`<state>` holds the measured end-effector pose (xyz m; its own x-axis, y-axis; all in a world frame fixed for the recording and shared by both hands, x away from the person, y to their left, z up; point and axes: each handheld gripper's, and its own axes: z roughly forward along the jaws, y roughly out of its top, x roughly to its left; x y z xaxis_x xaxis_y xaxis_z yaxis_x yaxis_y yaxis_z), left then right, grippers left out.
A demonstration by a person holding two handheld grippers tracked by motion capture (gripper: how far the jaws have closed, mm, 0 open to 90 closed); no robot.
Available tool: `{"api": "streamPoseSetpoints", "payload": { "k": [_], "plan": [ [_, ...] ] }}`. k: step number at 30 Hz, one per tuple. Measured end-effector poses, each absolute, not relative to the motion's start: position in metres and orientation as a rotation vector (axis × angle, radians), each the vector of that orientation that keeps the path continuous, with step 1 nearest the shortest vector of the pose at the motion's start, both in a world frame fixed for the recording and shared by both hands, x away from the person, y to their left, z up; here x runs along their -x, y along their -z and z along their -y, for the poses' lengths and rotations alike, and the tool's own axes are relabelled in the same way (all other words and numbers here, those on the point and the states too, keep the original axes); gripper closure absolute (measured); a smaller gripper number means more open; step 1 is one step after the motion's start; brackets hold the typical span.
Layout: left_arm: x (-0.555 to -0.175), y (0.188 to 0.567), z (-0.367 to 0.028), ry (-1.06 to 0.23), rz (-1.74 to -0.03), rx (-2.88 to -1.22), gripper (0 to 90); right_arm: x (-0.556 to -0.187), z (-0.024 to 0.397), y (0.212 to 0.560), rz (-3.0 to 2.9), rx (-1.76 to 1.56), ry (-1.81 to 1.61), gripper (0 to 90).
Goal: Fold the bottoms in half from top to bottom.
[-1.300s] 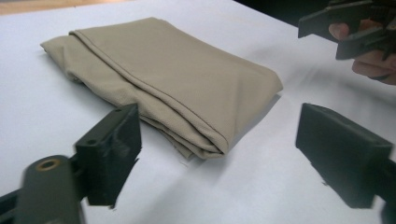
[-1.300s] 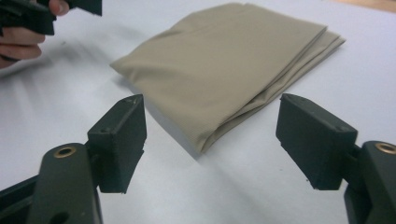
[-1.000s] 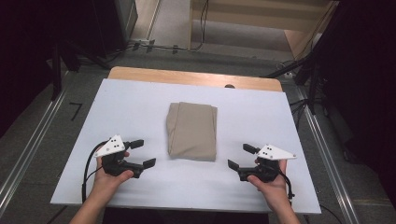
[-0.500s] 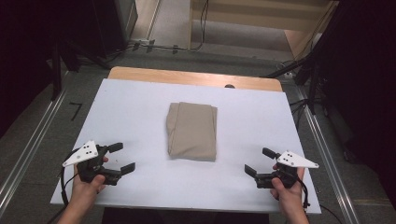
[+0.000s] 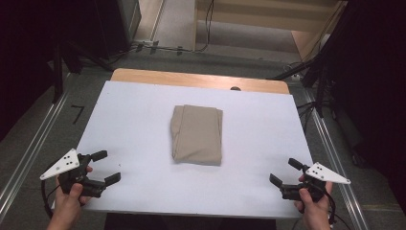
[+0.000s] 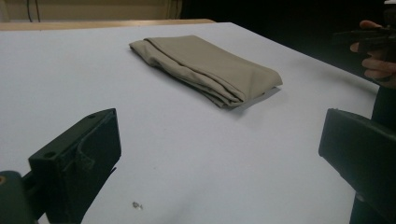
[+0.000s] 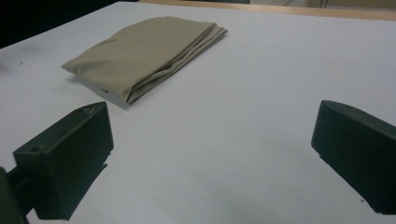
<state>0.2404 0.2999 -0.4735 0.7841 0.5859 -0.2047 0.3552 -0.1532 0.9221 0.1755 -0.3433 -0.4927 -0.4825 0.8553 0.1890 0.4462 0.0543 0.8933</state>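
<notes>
A folded beige cloth (image 5: 197, 134) lies flat in the middle of the white table top (image 5: 134, 115). At the near left corner my left gripper (image 5: 107, 166) is open, well to the left of the cloth; its jaws have just been opening with nothing between them. My right gripper (image 5: 283, 171) is open at the near right corner, its jaws also just opened wider and holding nothing. In the left gripper view the cloth (image 6: 210, 63) lies ahead of the spread jaws of the left gripper (image 6: 219, 154). From the right gripper (image 7: 212, 140) the cloth (image 7: 144, 51) lies ahead and to the left.
A wooden strip (image 5: 191, 79) borders the table's far edge. Metal rails (image 5: 28, 153) run along the floor on both sides. Dark stands and cables (image 5: 316, 81) sit beyond the far right corner. The other hand with its gripper (image 6: 373, 37) appears far right in the left gripper view.
Both hands have moved outward and back from the cloth's sides to the table's near corners. The jaws of both grippers stand a little wider. The cloth has not moved.
</notes>
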Motion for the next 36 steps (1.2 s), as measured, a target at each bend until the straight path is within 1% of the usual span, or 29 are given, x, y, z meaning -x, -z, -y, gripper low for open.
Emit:
{"api": "streamPoseSetpoints", "payload": {
  "k": [18,22,31,36],
  "plan": [
    [-0.240,0.487,-0.340,-0.276,-0.808,-1.748,0.0,-0.168,0.395,0.508,-1.838,-1.398,-1.388,0.0],
    [-0.242,0.491,-0.348,-0.258,-0.818,-1.721,0.0,-0.167,0.405,0.512,-1.819,-1.419,-1.392,0.0],
    [-0.242,0.494,-0.350,-0.244,-0.809,-1.697,0.0,-0.168,0.409,0.523,-1.807,-1.412,-1.422,0.0],
    [-0.242,0.495,-0.347,-0.247,-0.804,-1.717,0.0,-0.170,0.406,0.525,-1.824,-1.406,-1.399,0.0]
  ]
}}
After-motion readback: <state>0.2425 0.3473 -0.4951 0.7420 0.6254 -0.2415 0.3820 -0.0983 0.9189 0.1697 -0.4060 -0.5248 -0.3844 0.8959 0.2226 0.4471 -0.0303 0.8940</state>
